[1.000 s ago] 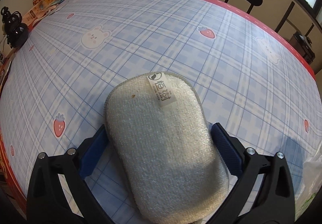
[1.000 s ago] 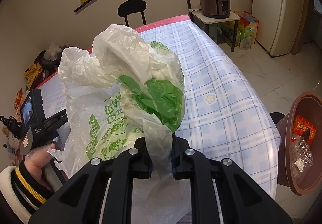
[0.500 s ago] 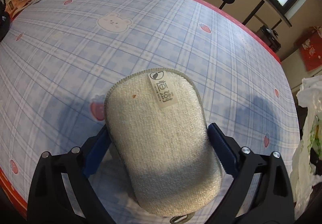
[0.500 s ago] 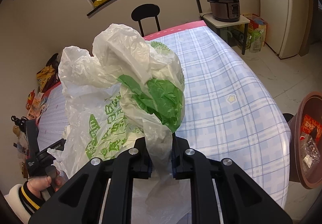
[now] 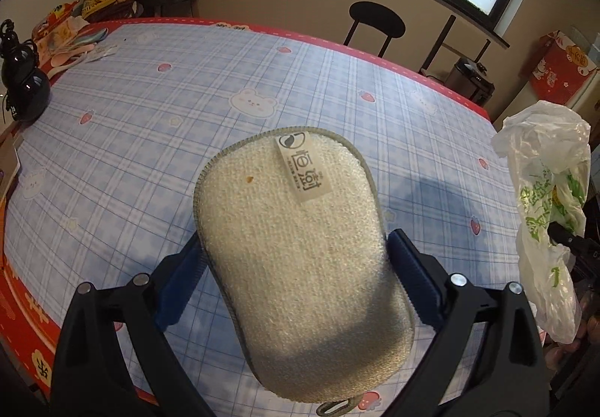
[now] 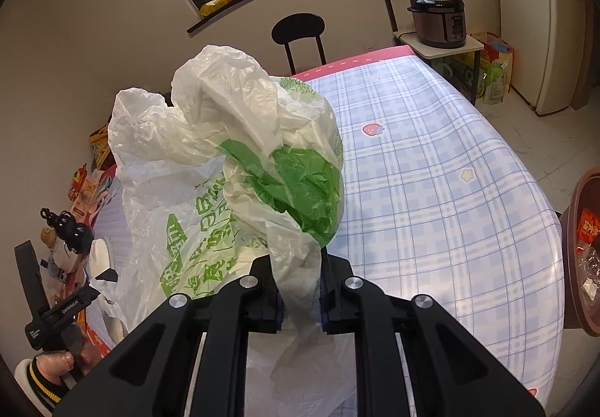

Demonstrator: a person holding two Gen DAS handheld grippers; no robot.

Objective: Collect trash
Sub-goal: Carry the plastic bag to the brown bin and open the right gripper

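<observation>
- Spreading across both views, the table (image 5: 157, 109) wears a blue plaid cloth printed with strawberries and bears, edged by a red border; most of its surface lies bare, with clutter only at its far left corner.
- Beyond the table's far edge a black chair (image 6: 298, 30) stands against the wall under the window, and open tiled floor shows off the table's right side in the right wrist view.
- At the right edge of that view a brown trash bin (image 6: 577, 229) stands beside the table, with a red wrapper and clear plastic inside.
- A crumpled plastic bag (image 6: 240, 169), translucent white with green print and a solid green patch, is pinched by a twisted neck in the right gripper (image 6: 300, 289), whose jaws are closed tight on it; the bag billows above the table.
- In the left wrist view the same bag (image 5: 547, 192) hangs past the table's right edge.
- The left gripper (image 5: 296, 267) clamps a cream oval sponge (image 5: 296, 248) between its blue pads, label upward, a small brown speck near its top, held above the cloth.
- The person's left hand (image 6: 56, 364), in a striped cuff, holds that gripper's handle.
</observation>
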